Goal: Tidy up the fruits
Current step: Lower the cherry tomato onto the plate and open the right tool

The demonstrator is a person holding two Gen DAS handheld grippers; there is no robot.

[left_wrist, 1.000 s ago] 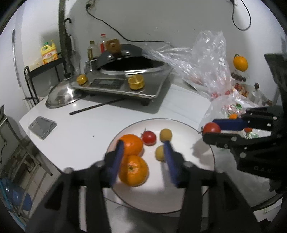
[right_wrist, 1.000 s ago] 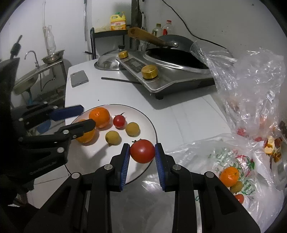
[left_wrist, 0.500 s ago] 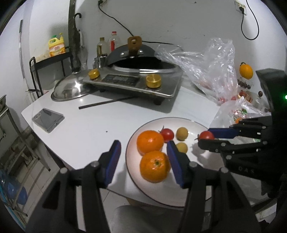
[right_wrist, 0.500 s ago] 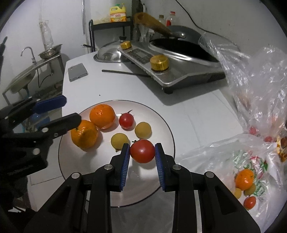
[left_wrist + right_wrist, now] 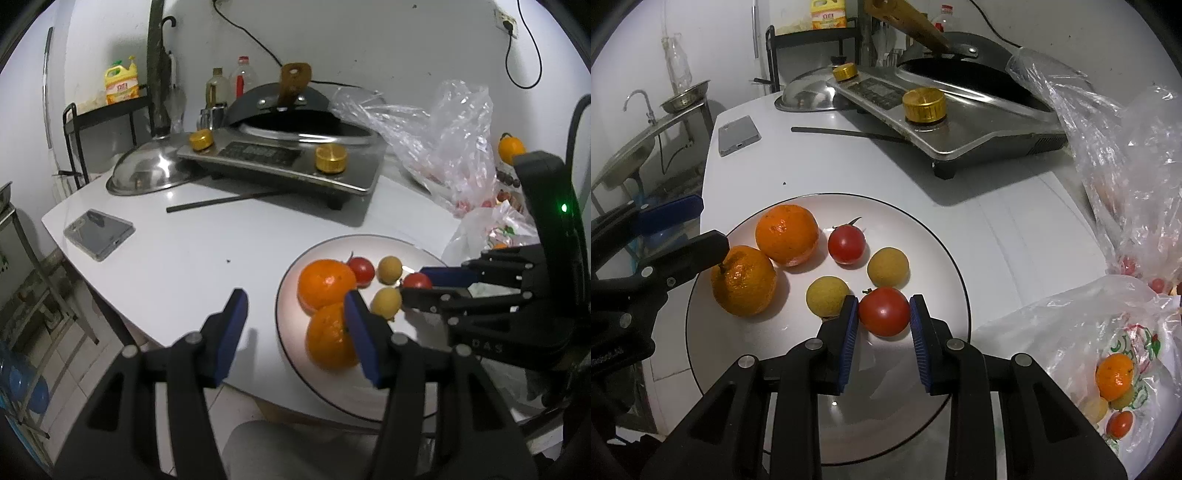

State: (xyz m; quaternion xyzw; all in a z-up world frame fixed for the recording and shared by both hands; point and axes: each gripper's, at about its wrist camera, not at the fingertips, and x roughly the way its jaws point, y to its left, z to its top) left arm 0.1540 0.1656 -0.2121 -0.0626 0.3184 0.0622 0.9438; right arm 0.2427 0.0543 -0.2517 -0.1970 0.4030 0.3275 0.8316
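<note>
Tomato [image 5: 884, 311] sat clamped between the right gripper's [image 5: 884, 314] blue pads above the plate [image 5: 945, 251]. Left gripper [image 5: 293, 317] hung empty, its jaws just widening, beside two oranges [image 5: 786, 233].

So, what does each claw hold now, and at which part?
Right claw grips the tomato by its two sides, above the plate. Left claw holds nothing.
</note>
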